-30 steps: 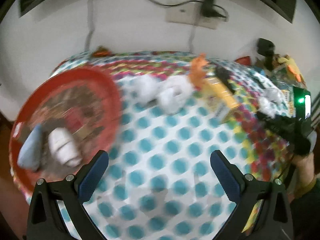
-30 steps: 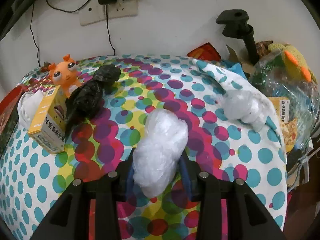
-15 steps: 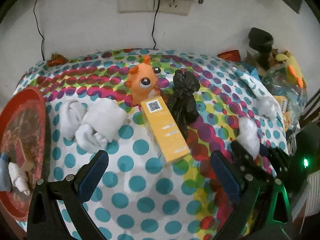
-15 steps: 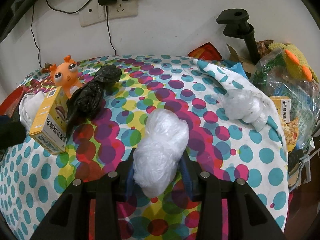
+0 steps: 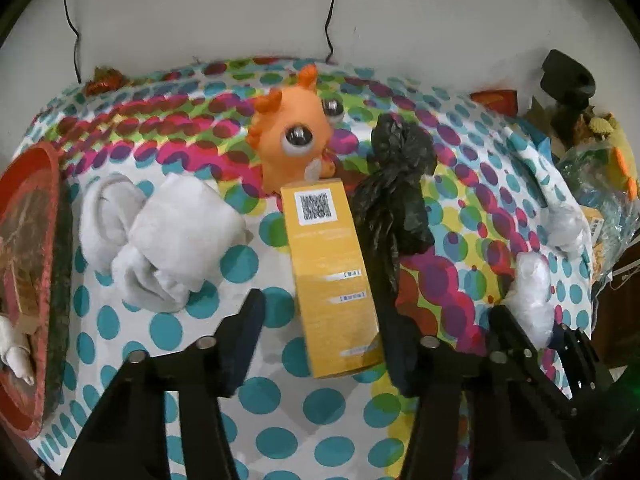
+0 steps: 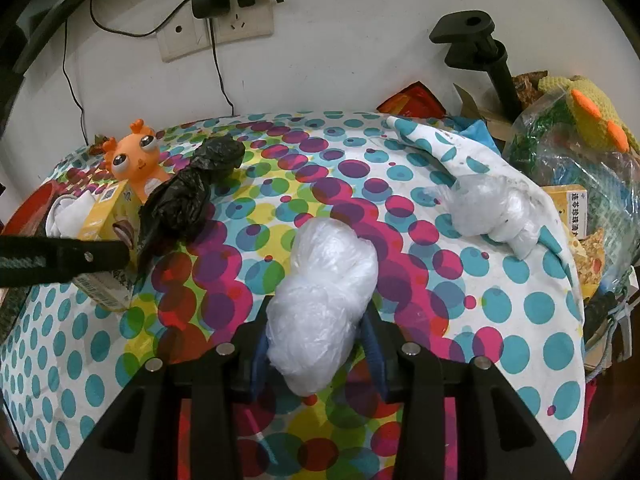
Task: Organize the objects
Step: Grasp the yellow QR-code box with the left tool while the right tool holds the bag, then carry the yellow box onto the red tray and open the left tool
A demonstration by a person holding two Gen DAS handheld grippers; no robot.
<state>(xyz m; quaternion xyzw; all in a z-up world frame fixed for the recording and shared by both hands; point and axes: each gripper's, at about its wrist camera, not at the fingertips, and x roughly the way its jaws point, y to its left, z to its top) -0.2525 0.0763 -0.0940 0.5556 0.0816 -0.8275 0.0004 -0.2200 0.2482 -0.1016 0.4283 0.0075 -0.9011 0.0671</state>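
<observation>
Closing: left gripper (image 5: 320, 336), wide apart a moment ago, jaws now narrowing around the near end of the yellow carton (image 5: 332, 280); right pad touching, left not yet. Pickup looks imminent. Carton rigid, glossy, rectangular. Right gripper (image 6: 318, 344) pinching a soft, crinkled white plastic bundle (image 6: 324, 300).

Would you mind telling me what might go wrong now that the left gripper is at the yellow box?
The left gripper is closing around the yellow box, with its left pad apart from the box. The black bag lies against the box's right side, so it may get pinched too. The orange toy touches the box's far end and may topple when the box lifts.
</observation>
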